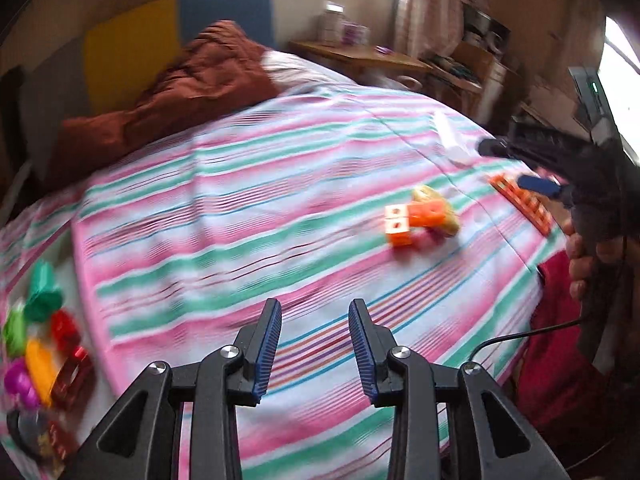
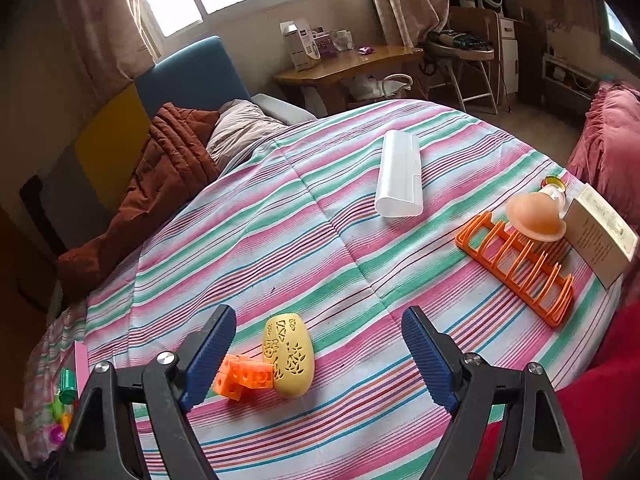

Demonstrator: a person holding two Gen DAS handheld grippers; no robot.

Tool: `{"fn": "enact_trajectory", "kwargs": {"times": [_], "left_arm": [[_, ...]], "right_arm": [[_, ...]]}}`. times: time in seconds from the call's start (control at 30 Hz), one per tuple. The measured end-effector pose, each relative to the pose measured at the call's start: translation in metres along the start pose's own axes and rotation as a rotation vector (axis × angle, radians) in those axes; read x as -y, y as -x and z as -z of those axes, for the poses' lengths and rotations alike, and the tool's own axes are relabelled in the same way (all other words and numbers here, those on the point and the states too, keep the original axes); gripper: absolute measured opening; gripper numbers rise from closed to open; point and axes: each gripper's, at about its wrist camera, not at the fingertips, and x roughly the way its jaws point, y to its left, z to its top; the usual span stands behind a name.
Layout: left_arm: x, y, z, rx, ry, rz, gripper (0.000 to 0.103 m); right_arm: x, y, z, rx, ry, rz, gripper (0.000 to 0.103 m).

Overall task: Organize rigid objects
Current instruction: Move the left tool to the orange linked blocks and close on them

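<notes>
Two claws over the striped bed cover (image 2: 320,208), both empty. Left claw (image 1: 314,350): level and low above the cover, blue ribbed fingers (image 1: 266,350) a moderate gap apart, nothing between them, pointing across the bed toward the orange cube blocks (image 1: 404,222), well short of them. Right claw (image 2: 318,358): spread wide, tilted down at the cover, left finger in front of the blocks (image 2: 244,376) though not closed on them; seen from the left camera at the far right edge (image 1: 516,164), held up off the bed by a hand (image 1: 584,256) wrapped round the handle. Yellow perforated oval piece (image 2: 289,356) touching the blocks, flat on the cover. Orange slotted rack (image 2: 516,264) near the right bed edge, a peach dome-shaped item (image 2: 534,218) against its far end. White tube-like case (image 2: 400,174) farther up the bed, apart from everything. Small colourful toys (image 1: 36,340) bunched at the left edge, blurred.
</notes>
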Motion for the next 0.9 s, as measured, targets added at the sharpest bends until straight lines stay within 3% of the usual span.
{"fn": "enact_trajectory", "kwargs": {"times": [0.1, 0.4, 0.63, 0.77, 0.9], "left_arm": [[0.015, -0.024, -0.016, -0.035, -0.028, 0.081, 0.040], [0.041, -0.083, -0.052, -0.106, -0.062, 0.205, 0.040], [0.052, -0.112, -0.071, -0.114, -0.085, 0.222, 0.040], [0.046, -0.123, -0.070, -0.109, -0.072, 0.234, 0.026], [0.035, -0.111, -0.061, -0.085, -0.043, 0.230, 0.025]], "right_arm": [[0.002, -0.001, 0.000, -0.008, -0.009, -0.008, 0.085], [0.006, -0.004, -0.003, -0.033, -0.034, -0.030, 0.086], [0.009, -0.006, -0.005, -0.037, -0.053, -0.040, 0.086], [0.007, -0.007, -0.004, -0.044, -0.042, -0.045, 0.086], [-0.002, -0.010, -0.001, -0.047, 0.015, -0.041, 0.085]]}}
